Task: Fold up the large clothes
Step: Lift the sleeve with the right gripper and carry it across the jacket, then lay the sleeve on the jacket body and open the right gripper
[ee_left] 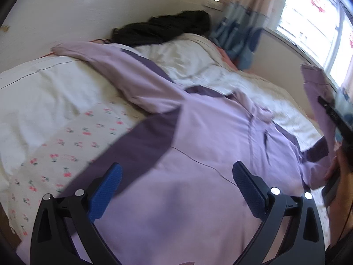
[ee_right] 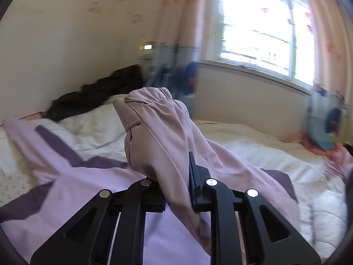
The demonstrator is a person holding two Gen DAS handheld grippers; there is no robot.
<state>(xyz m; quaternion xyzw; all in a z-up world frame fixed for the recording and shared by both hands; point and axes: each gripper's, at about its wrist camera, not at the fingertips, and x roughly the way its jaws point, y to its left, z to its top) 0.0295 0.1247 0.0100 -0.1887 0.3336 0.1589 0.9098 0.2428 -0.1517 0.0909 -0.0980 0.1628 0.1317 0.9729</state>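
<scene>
A large lilac jacket (ee_left: 198,154) with dark purple bands lies spread across the bed. My left gripper (ee_left: 178,183) hovers just above its body, jaws wide open, with only flat cloth below the blue pads (ee_left: 108,190). One sleeve stretches away to the far left (ee_left: 92,57). The other sleeve (ee_right: 154,132) is lifted off the bed, and my right gripper (ee_right: 176,181) is shut on it just behind the gathered cuff. The cloth hides its left finger. In the left wrist view that raised sleeve (ee_left: 315,92) and the right gripper's body show at the right edge.
A black garment (ee_left: 163,28) is heaped by the wall at the bed's far side. A white quilt (ee_left: 194,61) and a cherry-print sheet (ee_left: 66,145) cover the bed. A bright window (ee_right: 253,28) with curtains (ee_right: 176,66) stands beyond it.
</scene>
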